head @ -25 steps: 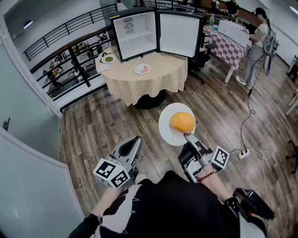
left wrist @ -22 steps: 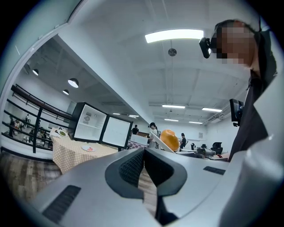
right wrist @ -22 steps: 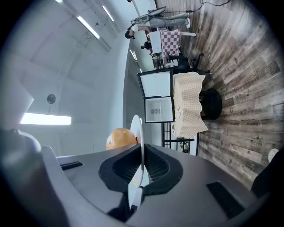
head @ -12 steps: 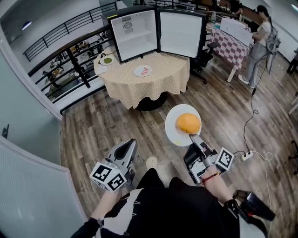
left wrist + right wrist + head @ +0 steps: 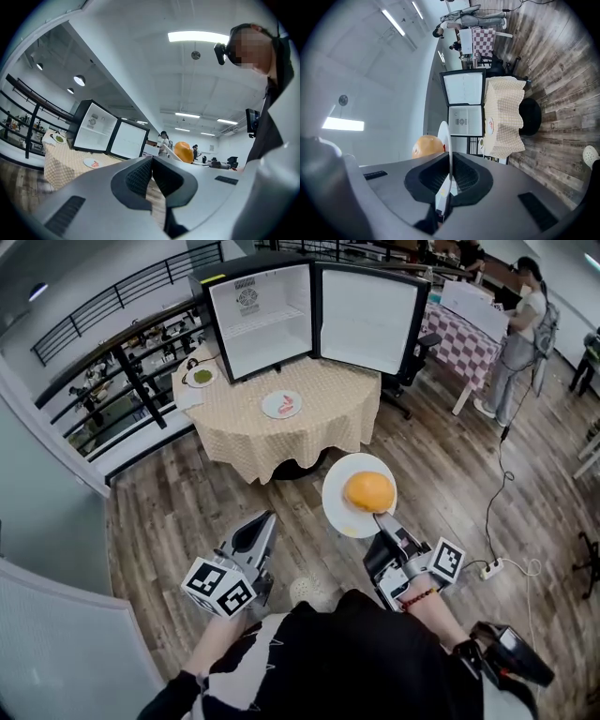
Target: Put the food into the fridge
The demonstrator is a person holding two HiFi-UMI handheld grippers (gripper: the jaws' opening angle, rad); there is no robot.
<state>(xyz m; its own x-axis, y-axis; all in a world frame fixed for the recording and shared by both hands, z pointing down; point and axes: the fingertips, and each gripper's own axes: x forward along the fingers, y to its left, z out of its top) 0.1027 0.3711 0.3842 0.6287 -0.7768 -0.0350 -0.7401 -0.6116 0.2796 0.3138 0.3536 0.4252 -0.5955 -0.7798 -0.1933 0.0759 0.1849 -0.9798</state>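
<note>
- The round table (image 5: 319, 432) stands ahead across the wood floor (image 5: 178, 512) — open boards lie between its near edge and both grippers. A railing (image 5: 103, 343) runs beyond its left edge.
- The fridge (image 5: 258, 320) sits at the table's far edge, with its door (image 5: 366, 310) swung wide to the right.
- A small plate (image 5: 281, 405) lies mid-table, and a green dish (image 5: 199, 377) sits at the left edge.
- The right gripper (image 5: 378, 515) is clenched on the rim of a white plate (image 5: 336, 507) carrying the round orange food (image 5: 368, 491) — over the floor, short of the table's near edge.
- The left gripper (image 5: 269, 516) has its jaws pressed together with nothing between them.
</note>
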